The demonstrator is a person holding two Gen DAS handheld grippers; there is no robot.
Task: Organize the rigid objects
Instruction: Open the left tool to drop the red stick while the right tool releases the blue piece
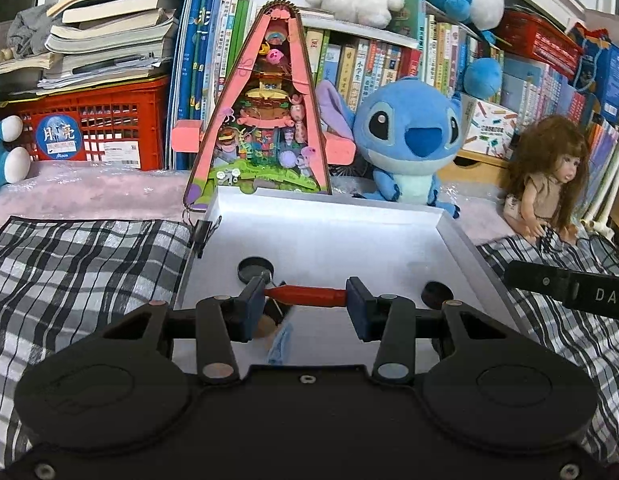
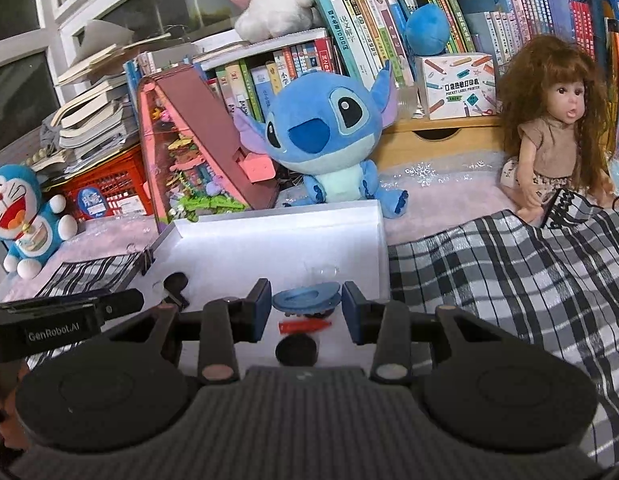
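Note:
My left gripper (image 1: 307,300) is shut on a short red stick (image 1: 309,296), held end to end between the blue pads above the white tray (image 1: 349,216). My right gripper (image 2: 305,308) is shut on a round blue lid (image 2: 305,299) with a dark ridged rim, over the tray's (image 2: 269,240) right half. In the tray lie a black ring (image 1: 255,270), a black disc (image 1: 437,294), a dark clip (image 1: 278,312) and a pale blue piece (image 1: 279,344). The right wrist view also shows a second red piece (image 2: 305,326) and a black disc (image 2: 297,350) below the lid.
Checked cloth (image 1: 89,272) flanks the tray on both sides. Behind it stand a pink triangular diorama (image 1: 265,120), a blue plush (image 1: 409,140), a doll (image 2: 557,136), a red crate (image 1: 93,128) and bookshelves. A binder clip (image 1: 201,232) grips the tray's left wall. The right gripper's housing (image 1: 569,292) reaches in beside the tray.

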